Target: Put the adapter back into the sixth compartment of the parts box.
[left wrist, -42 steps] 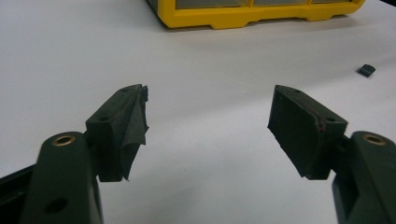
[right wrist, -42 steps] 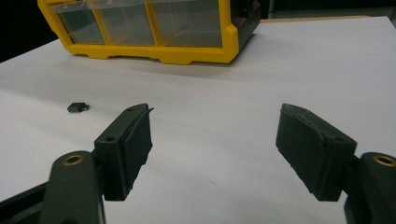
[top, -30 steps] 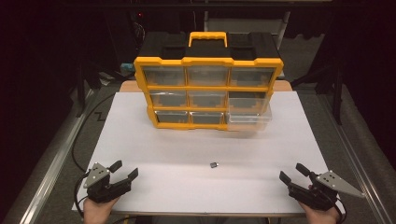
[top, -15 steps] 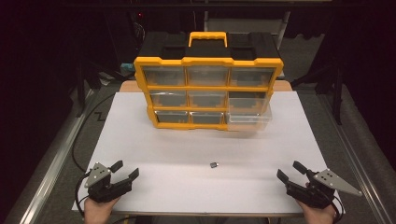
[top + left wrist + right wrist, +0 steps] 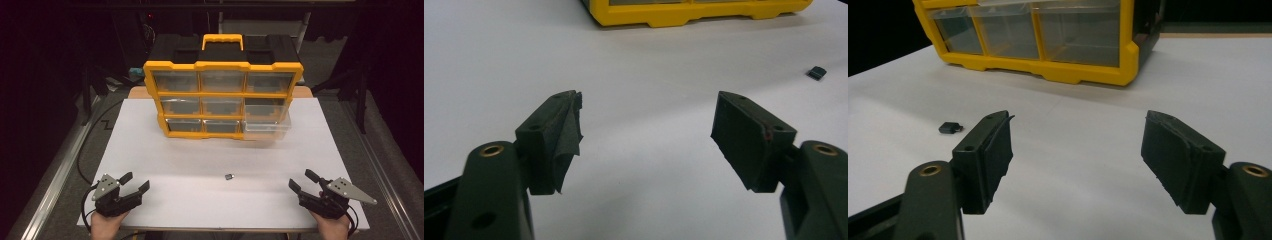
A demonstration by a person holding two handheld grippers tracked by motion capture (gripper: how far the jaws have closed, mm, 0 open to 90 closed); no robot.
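Observation:
A yellow and black organizer [image 5: 222, 95] with clear drawers stands at the back middle of the white table [image 5: 150, 150]. Its right middle drawer [image 5: 267, 120] is pulled out. A small black part [image 5: 229, 176] lies on the table between the two grippers, apart from both. My left gripper [image 5: 136, 183] rests near the front left corner, open and empty. My right gripper [image 5: 303, 180] sits near the front right edge, open and empty. The part [image 5: 817, 72] shows at the far right of the left gripper view, and the part [image 5: 949, 127] lies left of the jaws in the right gripper view.
The organizer's yellow base [image 5: 694, 12] and its lower drawers [image 5: 1048, 30] stand ahead of the jaws. A black cable [image 5: 87, 145] runs along the table's left side. Metal rails [image 5: 55, 180] flank the table. White surface stretches between the grippers and the organizer.
The right gripper has shifted slightly to the left along the front edge. The left gripper and the small part have stayed where they were.

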